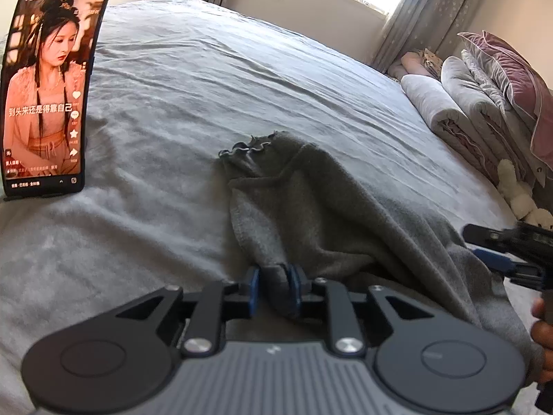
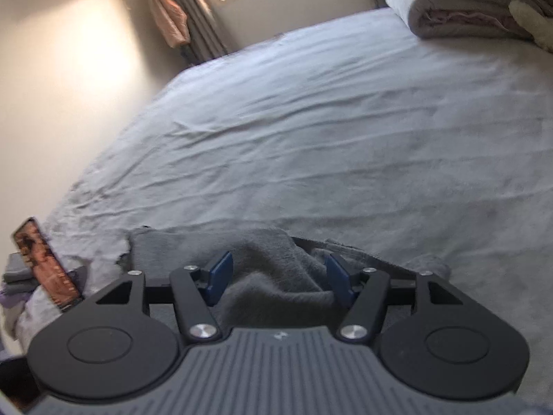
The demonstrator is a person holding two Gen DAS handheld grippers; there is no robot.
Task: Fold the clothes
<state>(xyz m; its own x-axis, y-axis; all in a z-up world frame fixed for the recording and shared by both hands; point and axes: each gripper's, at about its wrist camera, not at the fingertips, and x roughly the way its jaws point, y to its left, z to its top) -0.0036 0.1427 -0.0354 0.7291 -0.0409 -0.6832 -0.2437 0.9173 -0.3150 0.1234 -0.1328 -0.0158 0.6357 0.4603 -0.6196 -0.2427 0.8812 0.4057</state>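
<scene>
Phone [image 1: 48, 83] propped upright on bed [image 1: 207, 79]; rolled blankets [image 1: 449, 110], pillow [image 1: 511, 79] opposite side.

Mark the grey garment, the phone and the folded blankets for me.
grey garment [image 1: 311, 207]: left wrist view, middle of the spread cloth.
phone [image 1: 48, 83]: left wrist view, centre of the lit screen.
folded blankets [image 1: 449, 110]: left wrist view, top of the grey roll.

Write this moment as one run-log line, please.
left gripper: fabric fold between pads | right gripper: open over grey garment | bed
</scene>
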